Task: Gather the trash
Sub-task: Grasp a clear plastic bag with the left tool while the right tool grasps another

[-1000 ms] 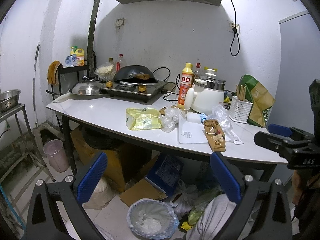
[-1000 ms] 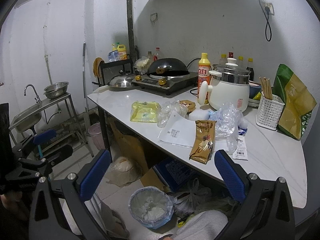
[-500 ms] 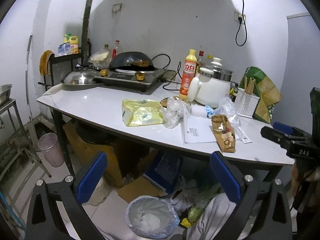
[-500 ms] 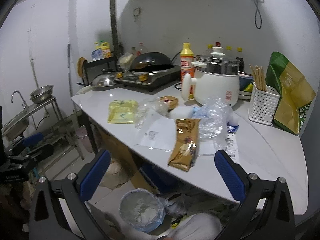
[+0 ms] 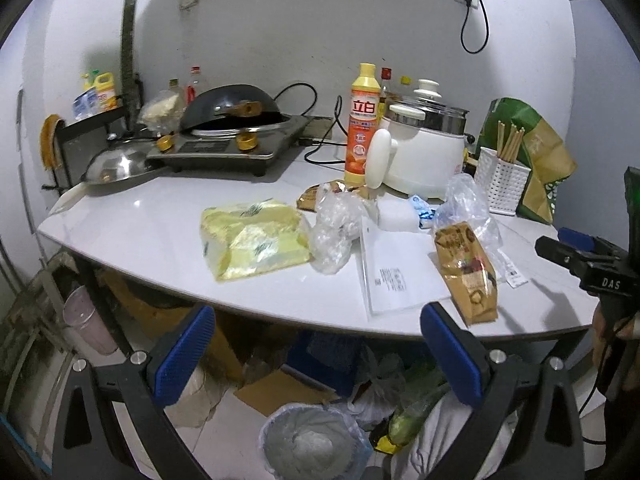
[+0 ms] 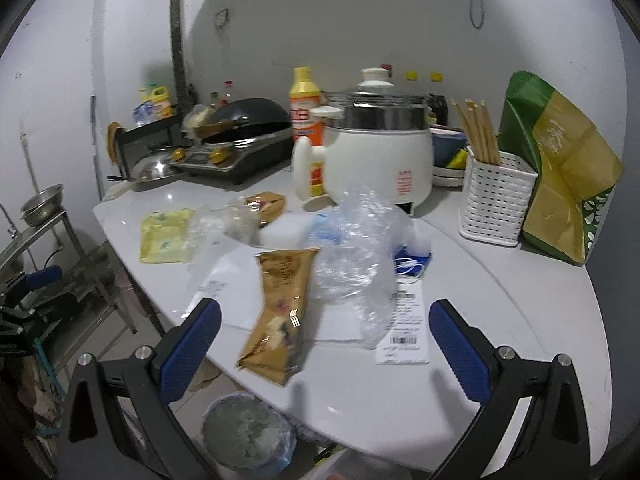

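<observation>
- White countertop (image 5: 132, 232) fills the middle of both views, carrying scattered litter toward its near edge.
- Behind the litter stand a white electric pot (image 6: 380, 152) and an orange-and-yellow bottle (image 5: 362, 124), both upright, the bottle just beside the pot's handle.
- On the floor under the counter's edge sits a bin lined with a pale bag (image 5: 312, 444), its mouth facing up.
- A yellow plastic package (image 5: 252, 238) lies flat at the left of the litter, next to a crumpled clear bag (image 5: 336, 228).
- A white sheet of paper (image 5: 396, 268) lies flat, partly under the brown snack wrapper (image 6: 282, 312).
- That wrapper lies flat with its long axis running from the counter's near edge back toward the pot; a second clear bag (image 6: 356, 256) touches its right side.
- The left gripper (image 5: 316, 360) hangs below the counter edge, jaws spread wide and holding nothing.
- The right gripper (image 6: 324, 344) hovers over the near edge, jaws apart on either side of the wrapper, not touching it.
</observation>
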The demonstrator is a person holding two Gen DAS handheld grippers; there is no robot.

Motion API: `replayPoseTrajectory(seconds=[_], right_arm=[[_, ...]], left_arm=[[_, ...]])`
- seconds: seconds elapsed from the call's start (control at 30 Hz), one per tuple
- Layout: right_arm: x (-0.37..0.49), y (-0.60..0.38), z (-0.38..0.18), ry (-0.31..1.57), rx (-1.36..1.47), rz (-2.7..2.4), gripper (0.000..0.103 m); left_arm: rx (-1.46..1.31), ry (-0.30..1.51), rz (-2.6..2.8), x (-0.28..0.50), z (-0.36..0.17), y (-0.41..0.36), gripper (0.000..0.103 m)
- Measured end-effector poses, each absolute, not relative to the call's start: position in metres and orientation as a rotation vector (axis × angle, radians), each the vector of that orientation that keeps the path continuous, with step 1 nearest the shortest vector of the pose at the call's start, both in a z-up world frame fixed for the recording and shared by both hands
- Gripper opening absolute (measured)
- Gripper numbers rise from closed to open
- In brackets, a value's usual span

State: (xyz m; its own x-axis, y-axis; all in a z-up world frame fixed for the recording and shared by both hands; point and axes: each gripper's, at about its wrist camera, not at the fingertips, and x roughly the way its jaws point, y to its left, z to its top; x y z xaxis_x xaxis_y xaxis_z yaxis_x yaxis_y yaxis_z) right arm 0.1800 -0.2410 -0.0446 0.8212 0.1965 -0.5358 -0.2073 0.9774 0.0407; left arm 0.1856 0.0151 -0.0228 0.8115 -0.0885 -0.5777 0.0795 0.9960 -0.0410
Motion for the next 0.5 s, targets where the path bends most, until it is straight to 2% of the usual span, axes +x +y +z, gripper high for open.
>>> replayPoseTrajectory(seconds=[0.17, 0.3, 0.5], right_arm=[[0.201, -0.25, -0.052, 0.583, 0.0, 0.21, 0.103], [0.219, -0.258, -0.058, 0.588, 0.031, 0.207, 0.103], [0.246, -0.267, -0.06, 0.584, 0.067, 0.2, 0.103]], left_arm=[[0.03, 0.636, -0.116, 0.226, -0.025, 0.007, 0.096], [0.072, 0.638, -0.14, 0.255, -0.025, 0.001, 0.082], [0.108, 0.643, -0.185, 0.302, -0.023, -0.008, 0.079]])
